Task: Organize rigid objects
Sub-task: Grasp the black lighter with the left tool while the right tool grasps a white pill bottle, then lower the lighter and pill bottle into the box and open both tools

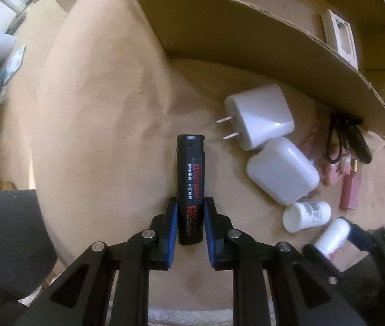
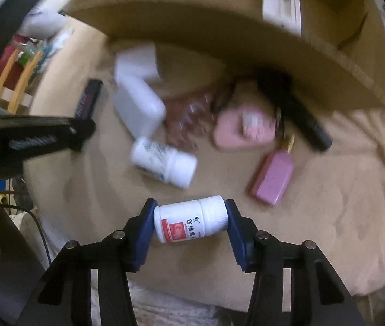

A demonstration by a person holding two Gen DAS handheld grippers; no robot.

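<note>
Now the left gripper [image 1: 190, 218] clamps a smooth black lighter [image 1: 190, 187] between its pads, while the right gripper [image 2: 191, 224] pinches a white plastic pill bottle [image 2: 191, 222] end to end.

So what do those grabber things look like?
Both grippers, the left gripper and the right gripper, look alike: black plastic linkage arms with triangular cut-outs, joined by round silver pins, ending in jaws lined with blue ribbed pads. In the right wrist view, the left gripper's black body shows a coiled metal spring.
</note>
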